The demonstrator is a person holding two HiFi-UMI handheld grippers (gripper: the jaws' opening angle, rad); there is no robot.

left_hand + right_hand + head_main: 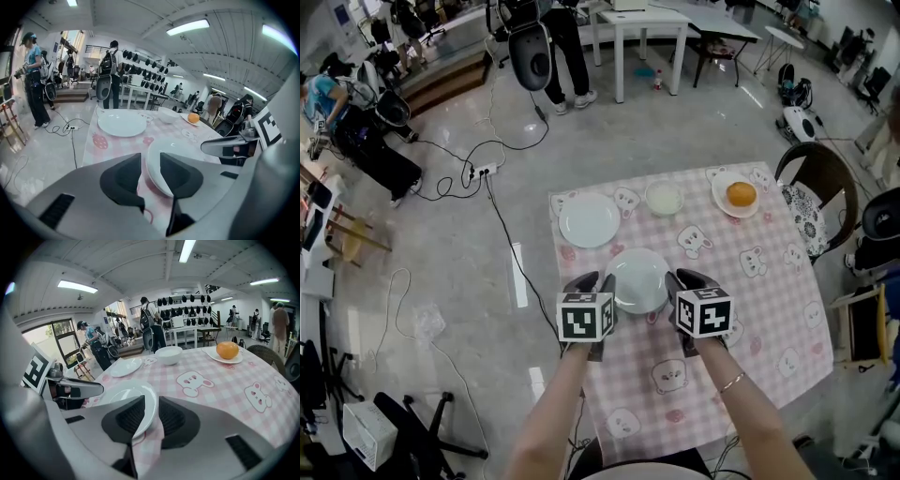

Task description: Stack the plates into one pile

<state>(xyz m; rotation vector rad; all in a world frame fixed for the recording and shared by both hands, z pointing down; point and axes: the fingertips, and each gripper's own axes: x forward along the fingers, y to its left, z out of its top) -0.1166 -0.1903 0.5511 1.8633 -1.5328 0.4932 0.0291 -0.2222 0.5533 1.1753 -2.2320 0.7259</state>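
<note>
step: looks like taking centre plate (637, 279) | left gripper (150, 160) jaws wide, right gripper (151, 406) jaws narrower, both loose astride its rim | next: clamp evenly, carry to far plate (589, 219)

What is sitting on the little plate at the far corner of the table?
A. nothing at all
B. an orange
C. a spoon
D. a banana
B: a round orange sits on the small plate at the far right in the head view, and the right gripper view shows it there too.
</note>
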